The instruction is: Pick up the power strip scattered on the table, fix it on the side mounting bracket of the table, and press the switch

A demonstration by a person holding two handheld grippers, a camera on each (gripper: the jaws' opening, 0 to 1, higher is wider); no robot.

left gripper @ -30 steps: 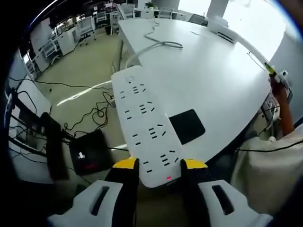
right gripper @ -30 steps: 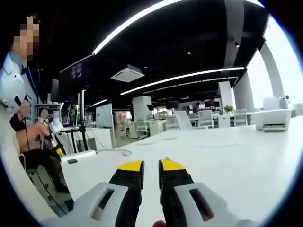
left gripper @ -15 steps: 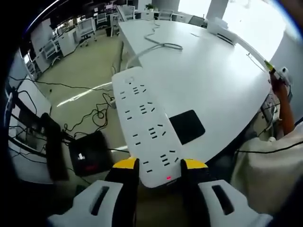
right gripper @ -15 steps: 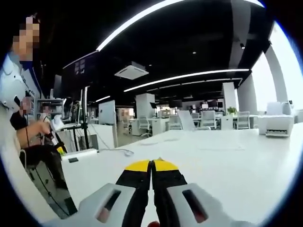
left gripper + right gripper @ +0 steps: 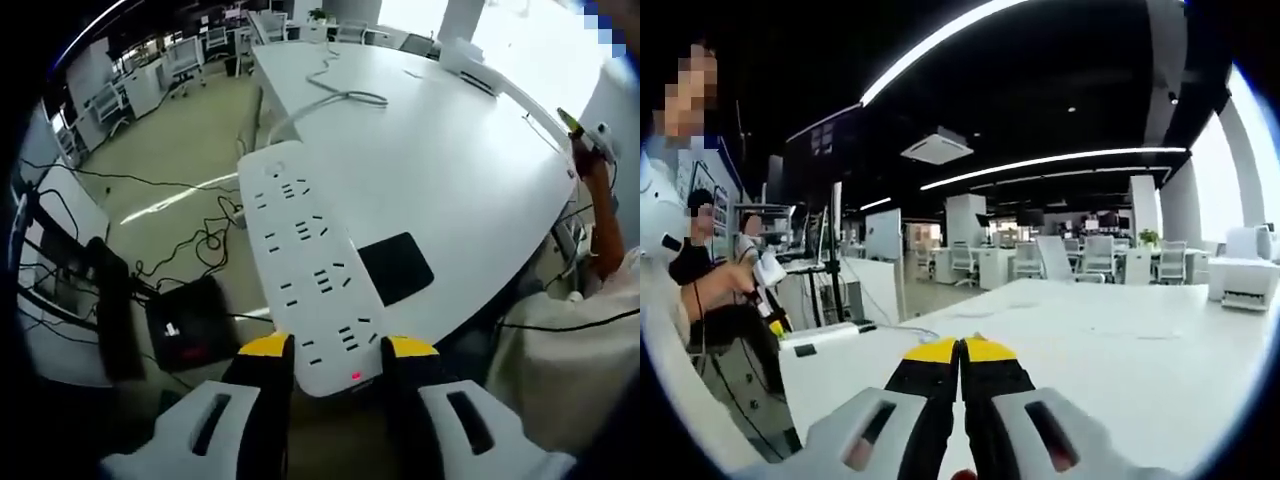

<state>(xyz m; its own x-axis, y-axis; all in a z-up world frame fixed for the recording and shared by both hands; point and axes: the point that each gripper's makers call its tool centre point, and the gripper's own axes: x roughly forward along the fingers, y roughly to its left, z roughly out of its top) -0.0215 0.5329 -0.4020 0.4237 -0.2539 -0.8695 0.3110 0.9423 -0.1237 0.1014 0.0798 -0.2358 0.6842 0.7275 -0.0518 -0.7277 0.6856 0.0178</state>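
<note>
White table [image 5: 470, 180], power strip [image 5: 308, 262] between jaws

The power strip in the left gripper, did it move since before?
No. The power strip sits clamped in the left gripper just as it was, lined up the same against the black pad on the table.

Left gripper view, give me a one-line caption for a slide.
Hand-held gripper clamps the switch end of a white power strip held off the table edge, beside a black pad.

Right tongs [image 5: 960, 347] closed since a second ago, holding nothing.
</note>
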